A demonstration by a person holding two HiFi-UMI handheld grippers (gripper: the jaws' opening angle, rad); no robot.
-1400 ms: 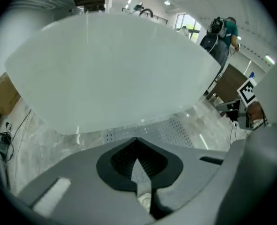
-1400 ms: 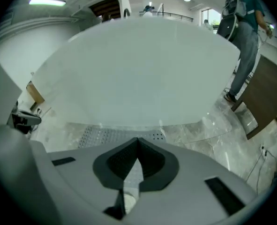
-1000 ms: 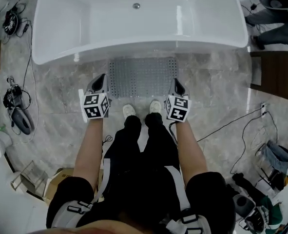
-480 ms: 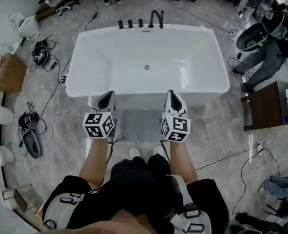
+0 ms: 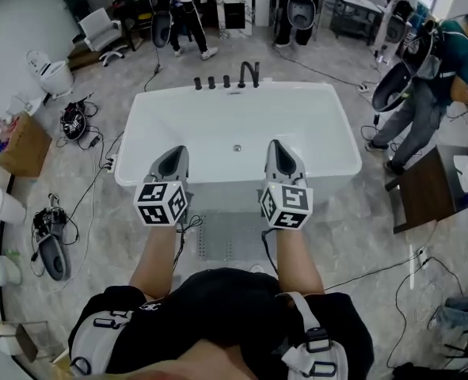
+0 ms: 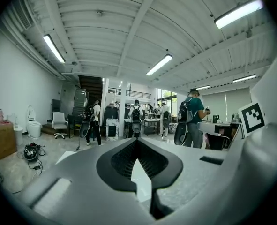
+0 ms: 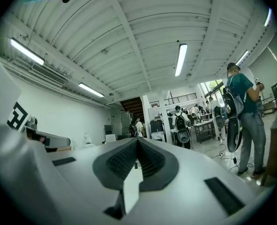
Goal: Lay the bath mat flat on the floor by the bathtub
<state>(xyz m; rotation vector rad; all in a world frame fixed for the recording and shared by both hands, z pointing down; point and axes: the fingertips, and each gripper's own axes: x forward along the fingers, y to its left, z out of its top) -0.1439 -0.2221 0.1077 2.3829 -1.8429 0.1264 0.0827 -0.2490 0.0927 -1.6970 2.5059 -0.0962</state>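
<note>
The grey dotted bath mat (image 5: 226,240) lies flat on the marble floor in front of the white bathtub (image 5: 237,137), partly hidden by my arms and body in the head view. My left gripper (image 5: 173,156) and right gripper (image 5: 278,152) are held high above the tub's near rim, side by side, both shut and empty. In the left gripper view the left gripper (image 6: 137,144) points level across the room with its jaws together. The right gripper (image 7: 137,142) in its own view does the same. Neither touches the mat.
Black taps (image 5: 251,74) stand at the tub's far rim. Cables (image 5: 83,188) trail over the floor at left, near a cardboard box (image 5: 20,145). A dark wooden table (image 5: 435,188) is at right beside a person with a backpack (image 5: 435,77). More people (image 6: 137,117) stand at the back.
Both grippers rose from just above the mat's near corners to well above the tub rim. The head view lifted, so more of the room shows. The mat stayed flat.
</note>
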